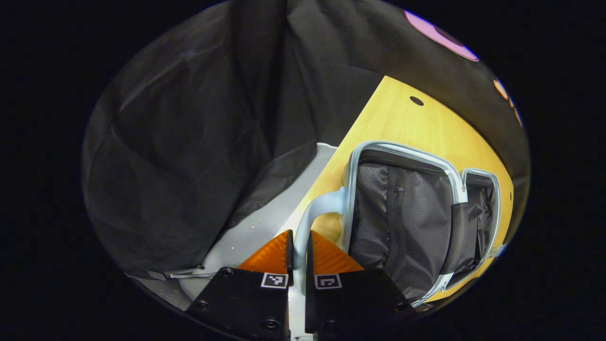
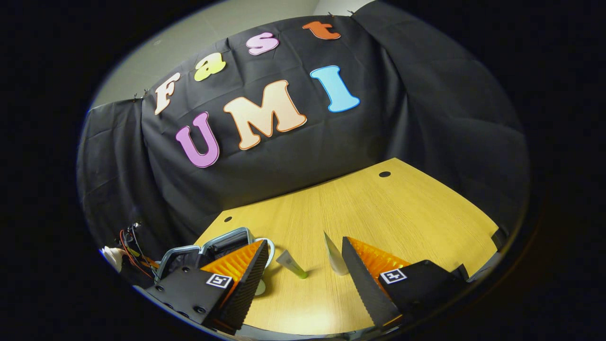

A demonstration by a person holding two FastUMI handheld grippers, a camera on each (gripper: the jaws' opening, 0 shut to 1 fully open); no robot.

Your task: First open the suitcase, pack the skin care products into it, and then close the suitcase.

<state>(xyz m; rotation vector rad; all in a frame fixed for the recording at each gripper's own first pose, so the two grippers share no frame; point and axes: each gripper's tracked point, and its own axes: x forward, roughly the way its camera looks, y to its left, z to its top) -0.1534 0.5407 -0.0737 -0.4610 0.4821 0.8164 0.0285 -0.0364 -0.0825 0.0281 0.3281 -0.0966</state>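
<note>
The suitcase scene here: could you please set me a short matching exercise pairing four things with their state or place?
Things:
1. suitcase
2. suitcase handle
3. right claw
4. tube with a green cap

States or places:
A. lying on the table, between two open fingers
B. lying open, dark lining showing
C. open, holding nothing
D. pinched in the shut left claw

Pairs: 1-B, 2-D, 3-C, 4-A

Black gripper (image 2: pixel 303 274) mounts, ribbed pads, square markers
</note>
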